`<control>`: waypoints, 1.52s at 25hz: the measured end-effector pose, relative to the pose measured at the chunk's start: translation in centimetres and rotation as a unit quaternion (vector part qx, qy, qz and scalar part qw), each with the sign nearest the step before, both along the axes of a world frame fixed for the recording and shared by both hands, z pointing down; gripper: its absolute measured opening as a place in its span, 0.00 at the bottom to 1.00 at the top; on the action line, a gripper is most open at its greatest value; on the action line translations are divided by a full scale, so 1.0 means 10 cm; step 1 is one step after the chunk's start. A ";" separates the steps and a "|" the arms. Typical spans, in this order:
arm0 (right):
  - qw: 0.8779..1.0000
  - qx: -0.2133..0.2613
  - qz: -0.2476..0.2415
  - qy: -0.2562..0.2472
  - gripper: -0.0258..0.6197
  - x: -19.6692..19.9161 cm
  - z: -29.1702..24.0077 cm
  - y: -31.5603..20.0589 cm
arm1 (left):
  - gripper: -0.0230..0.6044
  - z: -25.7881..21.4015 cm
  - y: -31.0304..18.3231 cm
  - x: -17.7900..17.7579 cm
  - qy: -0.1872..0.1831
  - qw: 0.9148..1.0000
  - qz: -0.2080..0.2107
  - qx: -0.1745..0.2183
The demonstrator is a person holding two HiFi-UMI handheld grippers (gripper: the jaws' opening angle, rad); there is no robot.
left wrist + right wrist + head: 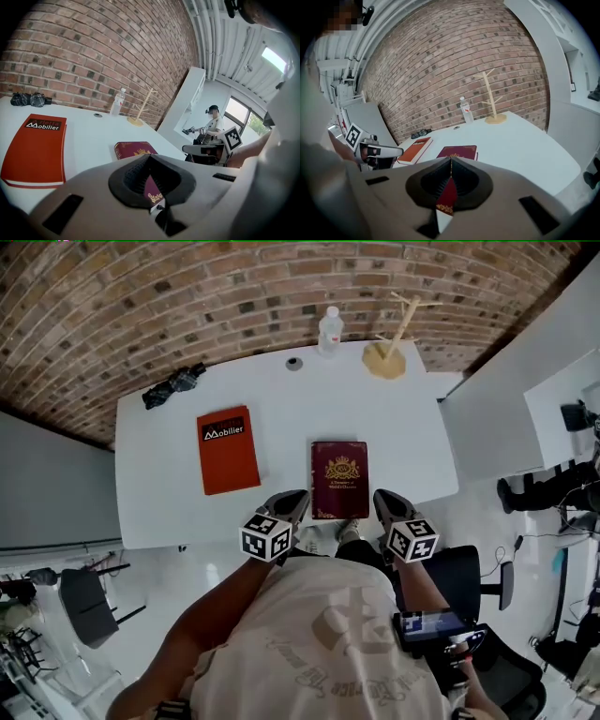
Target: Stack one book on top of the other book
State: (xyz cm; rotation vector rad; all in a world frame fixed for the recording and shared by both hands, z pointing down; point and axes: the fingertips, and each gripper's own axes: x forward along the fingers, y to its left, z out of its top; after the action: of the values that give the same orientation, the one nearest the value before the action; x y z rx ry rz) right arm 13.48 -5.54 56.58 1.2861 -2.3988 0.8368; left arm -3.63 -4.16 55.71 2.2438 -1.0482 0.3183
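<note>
On the white rectangular desk nothing was stacked yet. Both books lay flat and well apart, each on bare desktop.

The orange-red softcover book with a black title strip sat on the left half, slightly angled. The dark maroon hardcover book with a gold crest sat near the middle, its near end close to the desk's front edge, right ahead of the person.

The left hand-held gripper hovered off the maroon book's near left corner. Its jaws were pressed together at the tips and gripped nothing; the maroon showing through the pad gap was just the book beyond. The right hand-held gripper hovered off the near right corner, jaws likewise closed tip to tip and empty. Neither touched a book, as far as I could tell.

Along the brick-wall side stood a pale wooden branch stand on a round base, a clear plastic water bottle, a black crumpled bundle and a small dark round disc. All were clear of the books.

Progress looked like the very start, approach only. Left to do: open the jaws, grip one book, lift it, carry it across and lay it on the other. With both grippers flanking the maroon book, that was probably the one to move, though this is a guess.
</note>
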 end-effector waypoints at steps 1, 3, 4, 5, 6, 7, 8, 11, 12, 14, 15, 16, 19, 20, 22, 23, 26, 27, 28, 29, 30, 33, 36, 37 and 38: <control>1.000 -0.004 -0.003 0.001 0.08 0.00 0.04 -0.03 | 0.07 0.03 -0.01 0.00 -0.002 1.000 -0.002 -0.004; 1.000 -0.014 -0.009 0.003 0.08 -0.01 0.15 -0.05 | 0.07 0.09 0.01 0.01 -0.001 1.000 -0.007 -0.011; 1.000 -0.020 -0.013 0.005 0.08 -0.01 0.20 -0.06 | 0.07 0.11 0.02 0.03 0.003 1.000 -0.008 -0.013; 1.000 -0.025 -0.016 0.007 0.08 -0.01 0.25 -0.06 | 0.07 0.12 0.03 0.05 0.009 1.000 -0.009 -0.013; 0.999 -0.029 -0.019 0.009 0.08 -0.01 0.29 -0.07 | 0.07 0.13 0.03 0.06 0.014 1.000 -0.009 -0.014; 0.999 -0.033 -0.023 0.012 0.08 -0.02 0.34 -0.08 | 0.07 0.14 0.03 0.07 0.017 1.000 -0.010 -0.014; 0.999 -0.036 -0.027 0.014 0.08 -0.02 0.37 -0.10 | 0.07 0.16 0.03 0.07 0.016 1.000 -0.011 -0.016; 0.998 -0.045 -0.036 0.022 0.08 -0.03 0.47 -0.13 | 0.07 0.20 0.00 0.05 0.011 1.000 -0.017 -0.020; 0.998 -0.047 -0.038 0.024 0.08 -0.02 0.50 -0.15 | 0.07 0.22 -0.01 0.05 0.010 1.000 -0.019 -0.021; 0.997 -0.051 -0.041 0.028 0.08 -0.01 0.54 -0.19 | 0.07 0.24 -0.05 0.05 0.008 0.999 -0.022 -0.023; 0.997 -0.054 -0.043 0.030 0.08 0.00 0.57 -0.21 | 0.07 0.26 -0.06 0.05 0.007 0.999 -0.024 -0.024; 0.997 -0.059 -0.046 0.033 0.08 0.00 0.59 -0.22 | 0.07 0.27 -0.07 0.06 0.007 0.999 -0.025 -0.025; 0.994 -0.077 -0.059 0.047 0.08 -0.01 0.69 -0.26 | 0.07 0.32 -0.10 0.08 0.006 0.999 -0.029 -0.034; 0.993 -0.081 -0.065 0.053 0.08 -0.03 0.71 -0.28 | 0.07 0.34 -0.10 0.09 0.006 0.999 -0.030 -0.037; 0.991 -0.086 -0.075 0.064 0.08 -0.06 0.75 -0.31 | 0.07 0.36 -0.11 0.10 0.008 0.999 -0.032 -0.042; 0.991 -0.088 -0.079 0.071 0.08 -0.07 0.78 -0.32 | 0.07 0.37 -0.11 0.10 0.008 0.998 -0.034 -0.044; 0.988 -0.091 -0.085 0.093 0.08 -0.06 0.85 -0.39 | 0.07 0.41 -0.11 0.08 0.009 0.998 -0.043 -0.052; 0.987 -0.089 -0.090 0.098 0.08 -0.07 0.86 -0.41 | 0.07 0.43 -0.12 0.07 0.009 0.997 -0.045 -0.055; 0.986 -0.088 -0.094 0.101 0.08 -0.08 0.85 -0.43 | 0.07 0.45 -0.12 0.07 0.009 0.997 -0.048 -0.058; 0.986 -0.087 -0.099 0.104 0.08 -0.09 0.85 -0.45 | 0.07 0.47 -0.12 0.06 0.010 0.997 -0.050 -0.061; 0.985 -0.087 -0.104 0.107 0.08 -0.10 0.86 -0.46 | 0.07 0.50 -0.12 0.06 0.010 0.997 -0.051 -0.065; 0.982 -0.089 -0.115 0.120 0.08 -0.12 0.88 -0.48 | 0.07 0.56 -0.14 0.06 0.012 0.996 -0.055 -0.076; 0.981 -0.091 -0.120 0.121 0.08 -0.13 0.87 -0.48 | 0.07 0.62 -0.16 0.07 0.016 0.995 -0.055 -0.086; 0.981 -0.091 -0.122 0.121 0.08 -0.13 0.88 -0.48 | 0.07 0.65 -0.16 0.08 0.017 0.994 -0.054 -0.091; 0.981 -0.092 -0.123 0.121 0.08 -0.13 0.88 -0.48 | 0.07 0.68 -0.17 0.09 0.017 0.994 -0.053 -0.097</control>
State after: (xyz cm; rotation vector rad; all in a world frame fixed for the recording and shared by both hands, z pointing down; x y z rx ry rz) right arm 12.21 -10.39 65.40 0.9383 -2.1735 0.7612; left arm -2.72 -5.86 62.55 2.0071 -1.0666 0.3207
